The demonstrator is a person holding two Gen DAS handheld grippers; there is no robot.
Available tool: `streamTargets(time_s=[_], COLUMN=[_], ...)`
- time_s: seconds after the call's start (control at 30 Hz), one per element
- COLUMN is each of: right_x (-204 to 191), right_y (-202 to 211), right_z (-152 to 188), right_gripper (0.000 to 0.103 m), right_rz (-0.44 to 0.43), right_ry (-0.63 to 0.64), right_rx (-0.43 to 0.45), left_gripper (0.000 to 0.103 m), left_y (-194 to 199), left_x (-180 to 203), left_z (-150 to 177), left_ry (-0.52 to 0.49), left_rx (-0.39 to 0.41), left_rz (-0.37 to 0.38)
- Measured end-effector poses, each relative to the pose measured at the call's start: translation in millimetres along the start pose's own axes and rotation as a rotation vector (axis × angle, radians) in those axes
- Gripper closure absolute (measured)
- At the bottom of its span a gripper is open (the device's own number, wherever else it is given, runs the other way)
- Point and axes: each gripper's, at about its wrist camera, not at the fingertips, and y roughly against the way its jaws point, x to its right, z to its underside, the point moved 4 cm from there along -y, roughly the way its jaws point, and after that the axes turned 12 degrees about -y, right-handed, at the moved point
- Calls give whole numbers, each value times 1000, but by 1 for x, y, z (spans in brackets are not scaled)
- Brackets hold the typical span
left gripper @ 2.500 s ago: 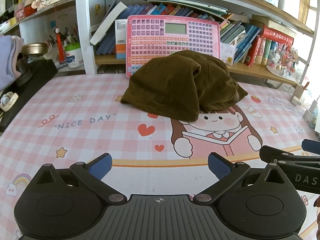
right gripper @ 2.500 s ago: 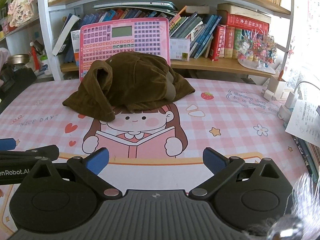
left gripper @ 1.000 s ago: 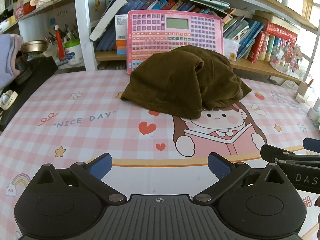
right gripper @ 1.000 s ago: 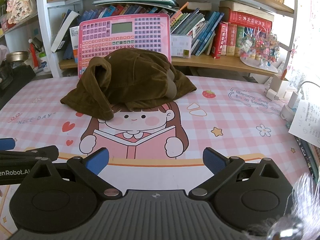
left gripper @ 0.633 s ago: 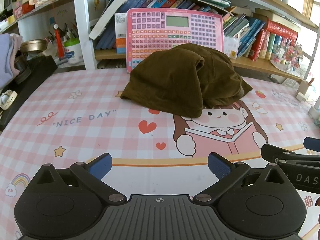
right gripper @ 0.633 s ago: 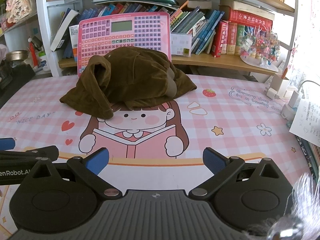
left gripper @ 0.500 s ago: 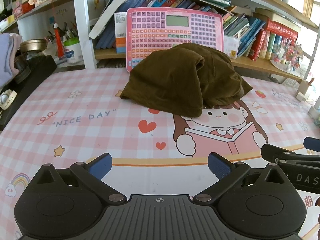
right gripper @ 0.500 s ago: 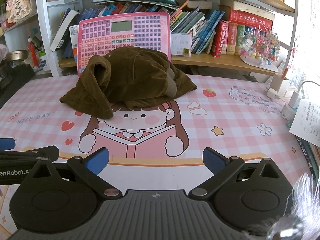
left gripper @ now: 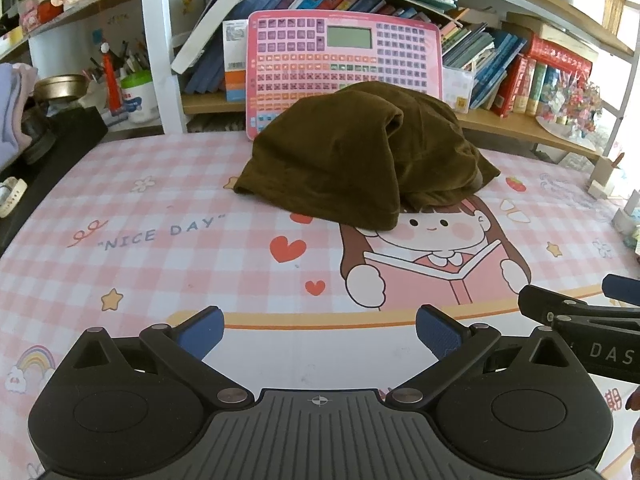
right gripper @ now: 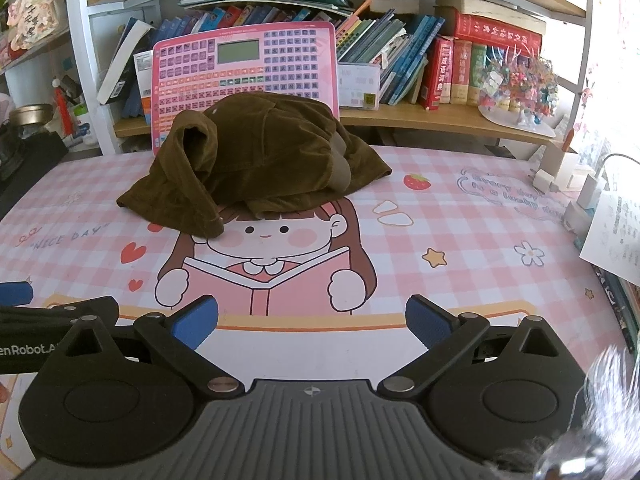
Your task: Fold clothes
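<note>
A crumpled brown corduroy garment (left gripper: pixel 360 164) lies in a heap at the far middle of the pink checked mat (left gripper: pixel 160 248); it also shows in the right wrist view (right gripper: pixel 256 164). My left gripper (left gripper: pixel 318 330) is open and empty, low over the mat's near edge, well short of the garment. My right gripper (right gripper: pixel 312 322) is open and empty, also near the front edge. Each gripper shows at the side of the other's view.
A pink toy keyboard (left gripper: pixel 344 64) leans on the bookshelf just behind the garment. Books (right gripper: pixel 420 60) fill the shelf. A black case (left gripper: pixel 48 148) and a pen cup (left gripper: pixel 138 96) sit at far left. Chargers (right gripper: pixel 584 188) and paper (right gripper: pixel 616 236) lie at the right.
Both grippers have crept slightly forward toward the garment and stay open. The garment has not moved.
</note>
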Motion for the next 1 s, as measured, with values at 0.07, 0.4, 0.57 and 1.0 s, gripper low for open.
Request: streamTargets(time_s=[0.07, 0.4, 0.57, 1.0], right_x=[1, 5, 9, 28], right_y=[0, -7, -16, -44], right_z=[0, 0, -8, -47], right_gripper=[2, 2, 2, 2], right_rz=[0, 0, -19, -50], right_ry=[-3, -15, -42, -235], right_rx=[-2, -26, -31, -40], left_gripper=[0, 0, 0, 0], left_y=[0, -4, -13, -63], left_x=[1, 3, 3, -1], left_z=[0, -5, -18, -78], left_ry=[-3, -14, -53, -80], left_rx=[3, 6, 9, 31], left_rz=[0, 16, 24, 10])
